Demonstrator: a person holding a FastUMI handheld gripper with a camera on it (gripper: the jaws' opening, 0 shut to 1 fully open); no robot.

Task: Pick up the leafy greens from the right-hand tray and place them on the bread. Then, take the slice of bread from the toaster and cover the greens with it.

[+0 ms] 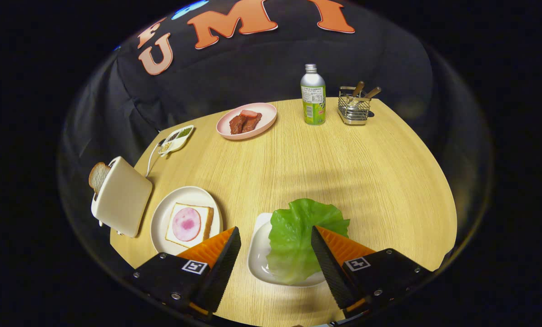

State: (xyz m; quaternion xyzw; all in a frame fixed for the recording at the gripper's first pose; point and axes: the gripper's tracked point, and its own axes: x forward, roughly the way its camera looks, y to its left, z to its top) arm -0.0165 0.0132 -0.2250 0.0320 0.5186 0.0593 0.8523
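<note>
While spread wide and holding nothing, gripper (275, 236) above leafy greens (298, 240) on the white tray (258, 259).

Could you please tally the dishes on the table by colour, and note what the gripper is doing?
White: 3, the greens tray, the bread plate, the divided condiment dish
Pink: 1, the meat plate
Total: 4
The hand-held gripper is open, its fingers either side of the leafy greens.
</note>
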